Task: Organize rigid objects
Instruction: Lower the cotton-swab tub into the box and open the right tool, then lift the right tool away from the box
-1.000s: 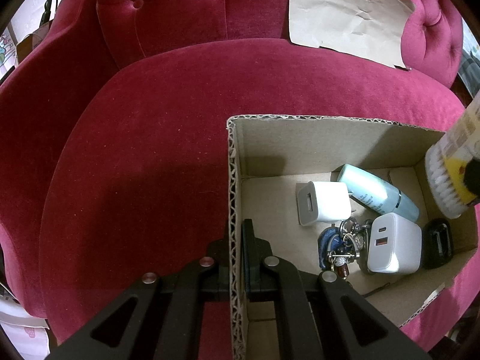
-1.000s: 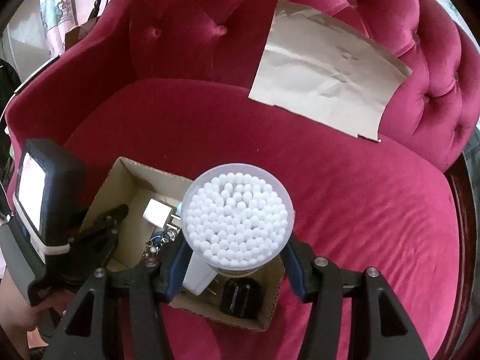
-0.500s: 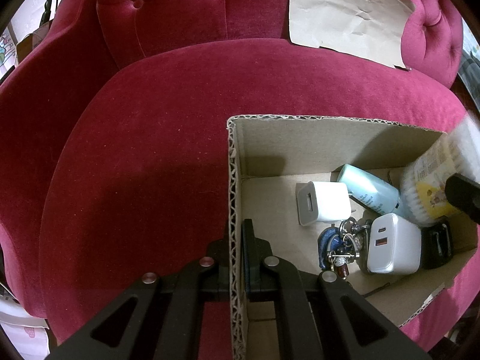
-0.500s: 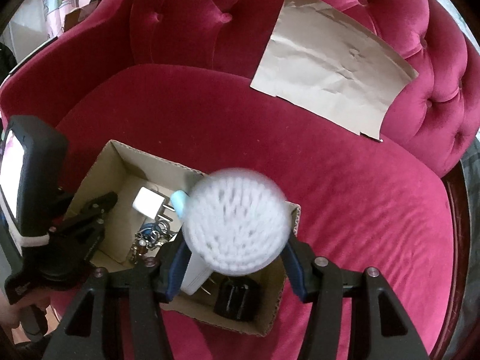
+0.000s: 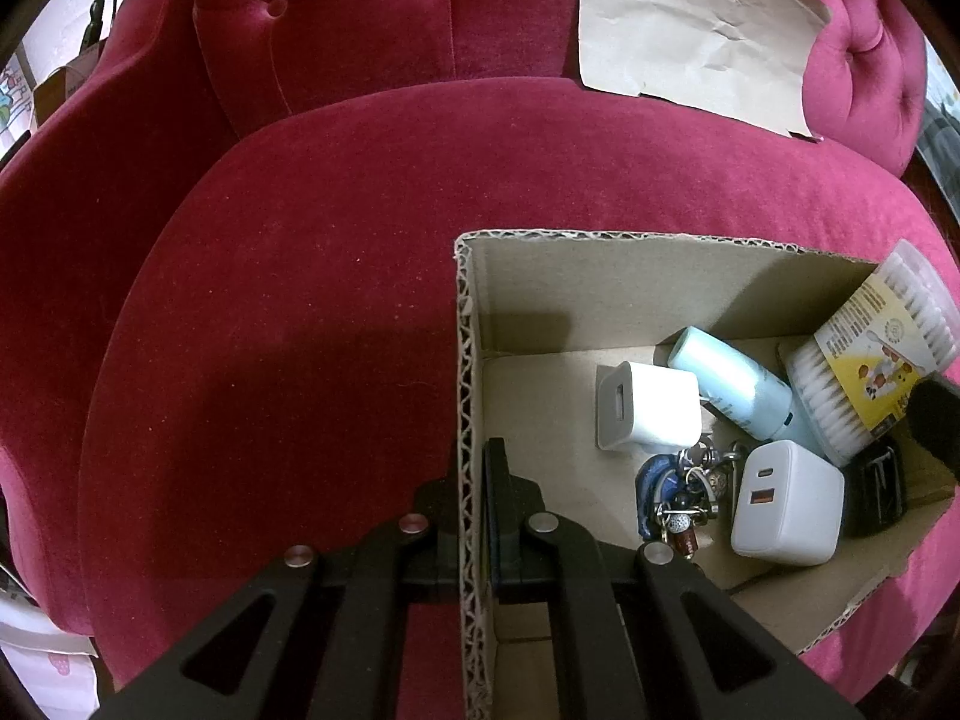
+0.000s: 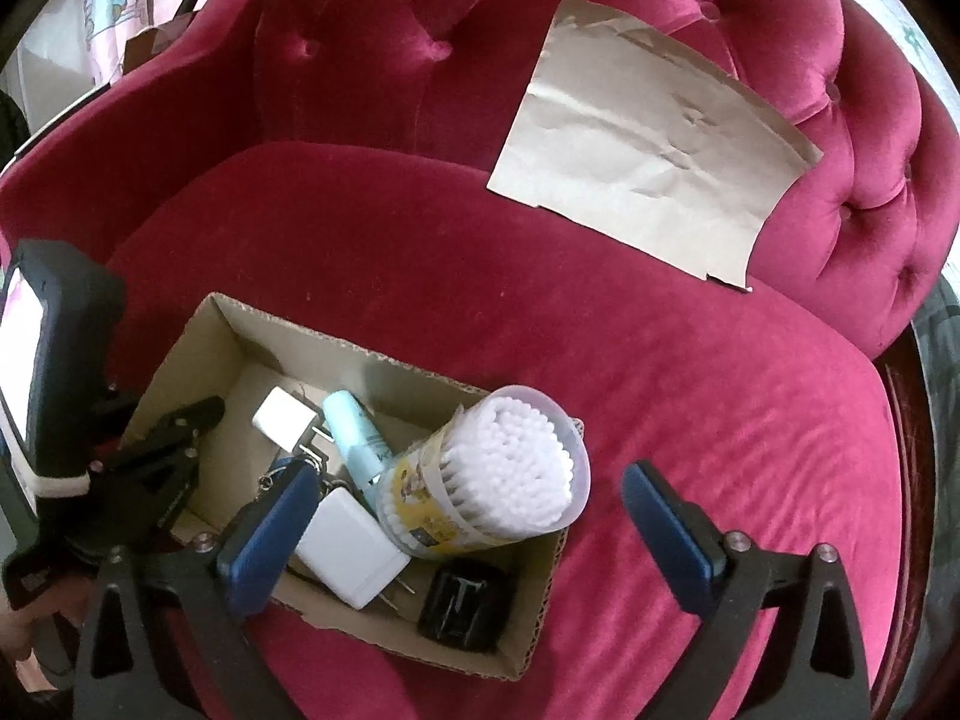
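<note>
**Cotton swabs land in the box as the right gripper lets go**

Dropped from the right gripper since a second ago, the tub of cotton swabs [image 5: 870, 360] now lies tilted in the cardboard box [image 5: 600, 294], no longer held up above it.

From the left wrist camera: the left gripper [image 5: 474, 480] is clamped shut on the box's near-left wall, one finger outside, one inside. The box sits on the seat of a red velvet armchair [image 5: 300, 300]. Inside, the tub leans in the far right corner, its swab ends pointing down toward the box floor. Beside it lies a pale blue tube [image 5: 732, 384], then a small white charger [image 5: 648, 414] nearer the left wall. A bunch of keys [image 5: 678, 498], a larger white charger [image 5: 786, 504] and a small black object [image 5: 876, 498] lie along the near side. A sheet of brown paper [image 5: 690, 30] rests against the chair back.

From the right wrist camera: the right gripper [image 6: 462, 516] has just been opening and its blue pads [image 6: 672, 528] now stand wide apart, touching nothing. The tub [image 6: 486, 474] lies between and beyond them, propped on the tube [image 6: 354, 426] and the larger charger [image 6: 348, 546], its open top raised at the box's right edge. The black object [image 6: 462, 606] sits in the near right corner. At the left edge, the left gripper [image 6: 168, 456] holds the box wall [image 6: 180, 372].
</note>
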Motion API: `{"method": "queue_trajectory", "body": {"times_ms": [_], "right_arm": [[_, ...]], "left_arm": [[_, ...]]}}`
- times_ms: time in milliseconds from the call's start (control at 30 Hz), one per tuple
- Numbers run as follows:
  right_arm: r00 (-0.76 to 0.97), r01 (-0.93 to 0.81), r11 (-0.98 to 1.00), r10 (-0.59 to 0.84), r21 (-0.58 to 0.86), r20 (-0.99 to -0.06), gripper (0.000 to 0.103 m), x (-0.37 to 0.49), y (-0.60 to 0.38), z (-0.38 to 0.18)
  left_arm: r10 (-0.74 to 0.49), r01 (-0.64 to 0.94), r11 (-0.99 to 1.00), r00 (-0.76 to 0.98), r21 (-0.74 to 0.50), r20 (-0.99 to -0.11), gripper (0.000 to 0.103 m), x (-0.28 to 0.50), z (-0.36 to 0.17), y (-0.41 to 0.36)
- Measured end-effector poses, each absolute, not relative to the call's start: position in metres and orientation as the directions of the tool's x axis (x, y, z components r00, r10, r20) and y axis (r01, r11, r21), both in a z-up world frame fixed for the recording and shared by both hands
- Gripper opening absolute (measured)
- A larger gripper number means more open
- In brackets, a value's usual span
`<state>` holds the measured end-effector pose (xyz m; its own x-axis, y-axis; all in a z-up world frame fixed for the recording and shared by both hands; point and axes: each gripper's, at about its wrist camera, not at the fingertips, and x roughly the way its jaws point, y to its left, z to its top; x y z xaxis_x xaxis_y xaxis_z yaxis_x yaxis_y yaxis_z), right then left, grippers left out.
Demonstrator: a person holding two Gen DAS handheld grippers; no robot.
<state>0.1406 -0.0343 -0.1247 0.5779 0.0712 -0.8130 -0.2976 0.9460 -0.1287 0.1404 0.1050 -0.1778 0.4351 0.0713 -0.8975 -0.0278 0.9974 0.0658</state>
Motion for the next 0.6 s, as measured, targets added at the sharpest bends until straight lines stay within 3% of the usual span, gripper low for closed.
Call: {"method": "queue_trajectory", "body": {"times_ms": [600], "right_arm": [[0.577, -0.271, 0.958, 0.087, -0.090, -0.812, 0.103, 0.144, -0.047, -0.121]], "left_arm": [[0.073, -0.027, 0.997, 0.435, 0.068, -0.898, 0.004, 0.140, -0.178, 0.105]]}}
